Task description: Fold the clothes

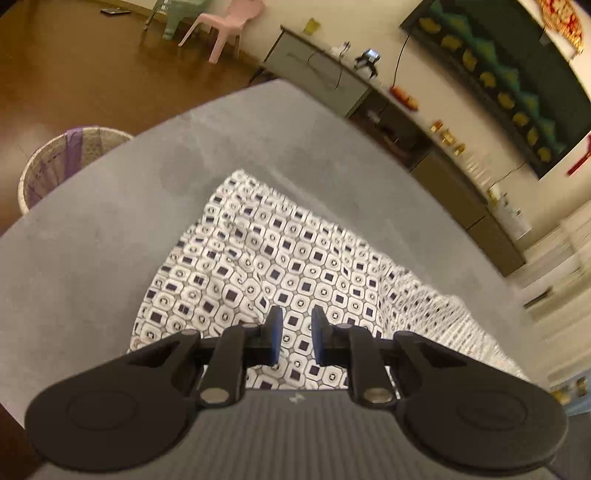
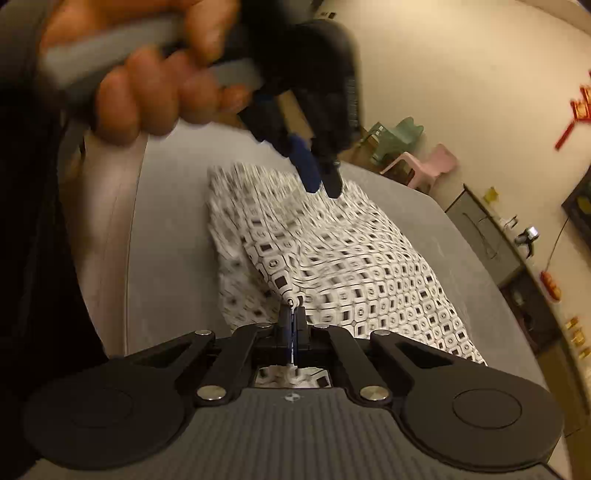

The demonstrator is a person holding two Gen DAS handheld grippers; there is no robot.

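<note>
The garment (image 1: 280, 266) is white, printed with dark navy squares and small ringed circles, on a plain grey worktop (image 1: 92, 258). Both black grippers carry blue pads (image 1: 276, 339). Beyond the worktop stand a pink chair (image 1: 229, 26) and a pale woven basket (image 1: 55, 162) lined purple.

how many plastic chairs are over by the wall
2: a pink chair and a green chair beside it, both on the wood floor past the table. Others may be out of view.

Warm dim light, motion blur, fisheye.
</note>
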